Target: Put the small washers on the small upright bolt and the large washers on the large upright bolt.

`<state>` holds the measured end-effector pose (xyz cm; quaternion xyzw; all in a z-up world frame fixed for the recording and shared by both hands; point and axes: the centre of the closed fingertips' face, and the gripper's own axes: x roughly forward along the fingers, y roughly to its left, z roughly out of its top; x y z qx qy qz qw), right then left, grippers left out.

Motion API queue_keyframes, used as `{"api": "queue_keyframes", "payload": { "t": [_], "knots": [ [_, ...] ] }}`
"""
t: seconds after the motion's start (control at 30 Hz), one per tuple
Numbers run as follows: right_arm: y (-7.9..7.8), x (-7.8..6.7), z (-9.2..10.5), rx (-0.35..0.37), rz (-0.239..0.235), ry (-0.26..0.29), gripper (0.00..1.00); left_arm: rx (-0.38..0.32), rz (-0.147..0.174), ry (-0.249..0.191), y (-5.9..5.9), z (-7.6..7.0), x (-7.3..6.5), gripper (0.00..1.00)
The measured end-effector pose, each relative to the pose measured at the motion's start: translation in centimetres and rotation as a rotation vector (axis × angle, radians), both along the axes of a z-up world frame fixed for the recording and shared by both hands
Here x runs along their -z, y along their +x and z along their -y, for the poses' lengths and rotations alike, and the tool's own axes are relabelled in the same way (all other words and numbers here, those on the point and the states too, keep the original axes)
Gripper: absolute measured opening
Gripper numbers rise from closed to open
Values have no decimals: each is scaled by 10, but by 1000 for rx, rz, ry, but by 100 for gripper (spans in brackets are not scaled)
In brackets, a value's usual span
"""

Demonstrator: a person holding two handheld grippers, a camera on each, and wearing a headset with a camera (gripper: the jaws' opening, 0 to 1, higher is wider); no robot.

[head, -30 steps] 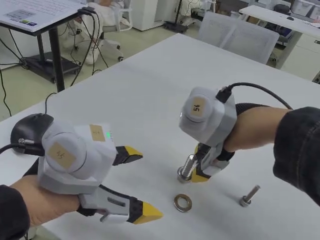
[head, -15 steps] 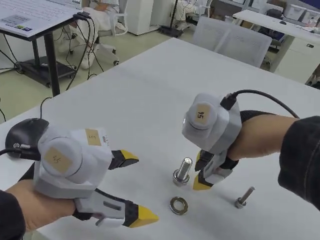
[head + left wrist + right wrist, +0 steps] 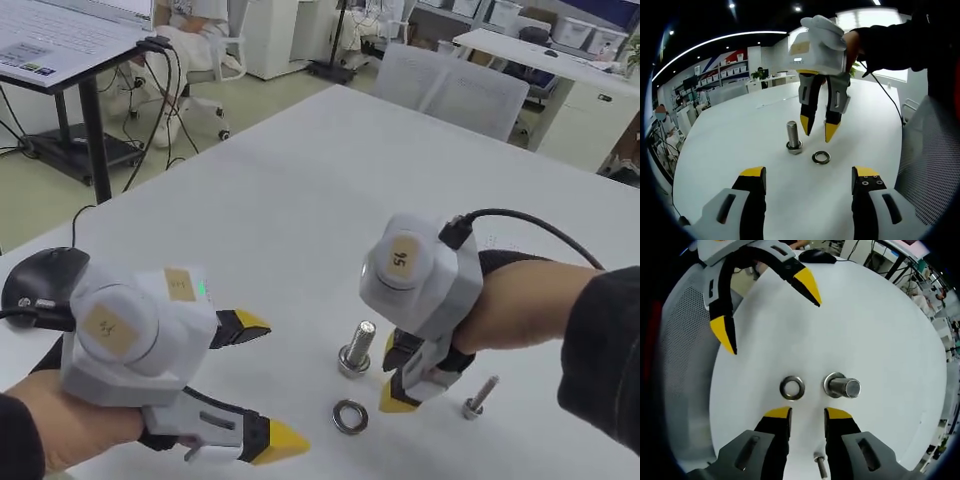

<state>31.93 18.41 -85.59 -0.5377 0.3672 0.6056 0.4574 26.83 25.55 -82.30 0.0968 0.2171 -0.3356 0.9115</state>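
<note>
Left gripper (image 3: 272,381): jaws wide apart, empty. Right gripper (image 3: 391,374): jaws narrowly parted, empty, just beside the large upright steel bolt (image 3: 357,347). Flat steel ring washer (image 3: 350,416) lies near the white worktop's (image 3: 300,200) front edge. Small steel bolt (image 3: 478,397) lies on its side.

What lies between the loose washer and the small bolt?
The right claw. In the head view its yellow tips hang over the table between the washer and the small bolt, touching neither.
</note>
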Motion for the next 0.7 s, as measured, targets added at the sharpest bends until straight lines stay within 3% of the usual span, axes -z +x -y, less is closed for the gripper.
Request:
{"api": "queue_keyframes", "payload": {
  "t": [0.33,0.7],
  "knots": [
    [-21,7,-7,-14,-27,9,28,3,-1,2,-2,0,-1,69],
    [-26,16,-14,-27,-28,12,29,-3,3,0,-3,-1,-2,68]
  ]
}}
